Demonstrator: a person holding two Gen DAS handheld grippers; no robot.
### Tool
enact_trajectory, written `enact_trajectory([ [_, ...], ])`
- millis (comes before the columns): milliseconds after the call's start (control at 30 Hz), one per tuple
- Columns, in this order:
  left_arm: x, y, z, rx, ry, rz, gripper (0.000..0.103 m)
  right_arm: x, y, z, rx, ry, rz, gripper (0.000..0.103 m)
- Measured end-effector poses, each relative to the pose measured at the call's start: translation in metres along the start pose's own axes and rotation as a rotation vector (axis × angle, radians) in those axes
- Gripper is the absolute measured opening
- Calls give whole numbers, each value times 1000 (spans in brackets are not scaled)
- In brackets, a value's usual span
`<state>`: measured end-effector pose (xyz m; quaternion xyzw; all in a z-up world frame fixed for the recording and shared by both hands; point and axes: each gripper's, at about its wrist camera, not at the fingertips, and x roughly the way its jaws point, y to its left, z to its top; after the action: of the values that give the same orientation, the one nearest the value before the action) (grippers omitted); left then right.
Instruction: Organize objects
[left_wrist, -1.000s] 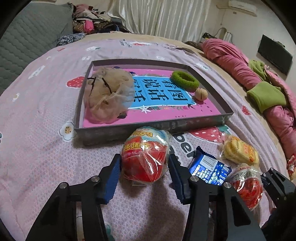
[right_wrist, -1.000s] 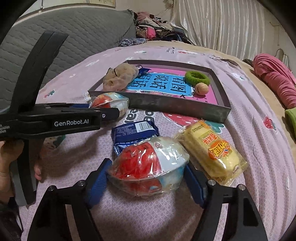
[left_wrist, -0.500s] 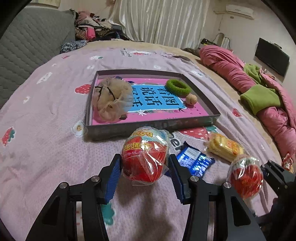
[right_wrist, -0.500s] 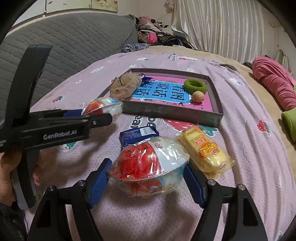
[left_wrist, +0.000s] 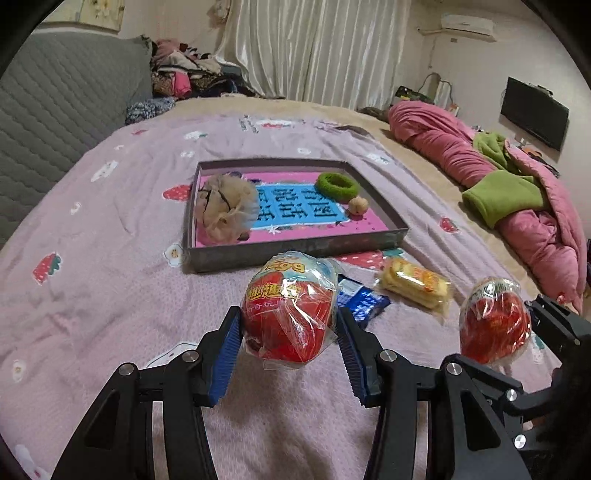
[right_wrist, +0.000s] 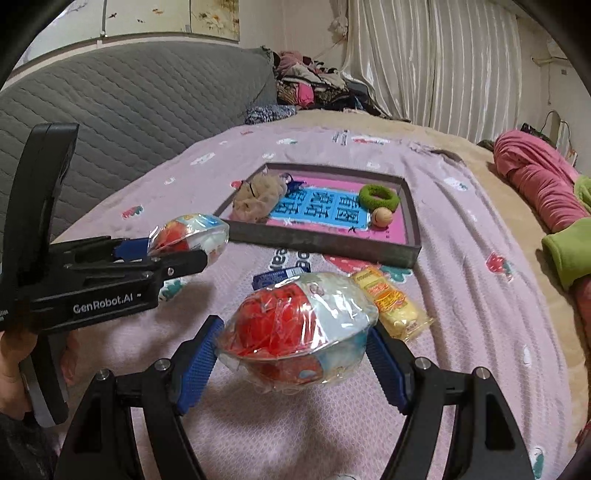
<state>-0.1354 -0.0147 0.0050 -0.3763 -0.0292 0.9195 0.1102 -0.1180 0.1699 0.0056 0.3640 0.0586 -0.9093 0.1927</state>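
Left gripper (left_wrist: 290, 345): blue ribbed pads pinching a red egg-shaped toy in crinkly clear wrap (left_wrist: 290, 306) across its narrow waist, clear of the bedspread. Right gripper (right_wrist: 291, 356): spread wider, clamping a second wrapped red-and-white egg toy (right_wrist: 299, 325) lengthwise, likewise aloft. Destination, by judgement: the shallow grey box tray (left_wrist: 295, 248) at twelve o'clock of both claws. To do the carry well: steady pinch, no extra squeeze, since slick film over a hard rounded shell likely slides or pops out under uneven pressure; clearing the near wall before lowering; release only once the egg rests on the pink floor. Best landing zone, by judgement: the bare strip along the near wall, between the tan mesh bath pouf (left_wrist: 225, 208) at ten o'clock inside the tray and the fuzzy green hair tie (left_wrist: 337, 186) and small round tan ball (left_wrist: 358, 205) at one o'clock. Left on the soft, dimpled pink strawberry-print bedspread (left_wrist: 110, 229): a glossy blue snack packet (left_wrist: 360, 301) just past the left claw, and a flat yellow wafer packet (left_wrist: 415, 286) at two o'clock, both crinkly and light.
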Motion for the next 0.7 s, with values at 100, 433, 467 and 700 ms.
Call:
enact_trajectory([
  [100, -13, -5, 3, 8, -19, 3, 53, -12, 2, 5, -7, -20, 0, 76],
  [433, -49, -16, 29, 21, -88, 13, 52, -37, -1, 37, -43, -65, -15, 76],
  [467, -51, -17, 31, 20, -92, 15, 53, -39, -1, 41, -49, -68, -17, 76],
  [700, -68, -19, 57, 29, -129, 29, 52, -49, -10, 75, -70, -103, -32, 76],
])
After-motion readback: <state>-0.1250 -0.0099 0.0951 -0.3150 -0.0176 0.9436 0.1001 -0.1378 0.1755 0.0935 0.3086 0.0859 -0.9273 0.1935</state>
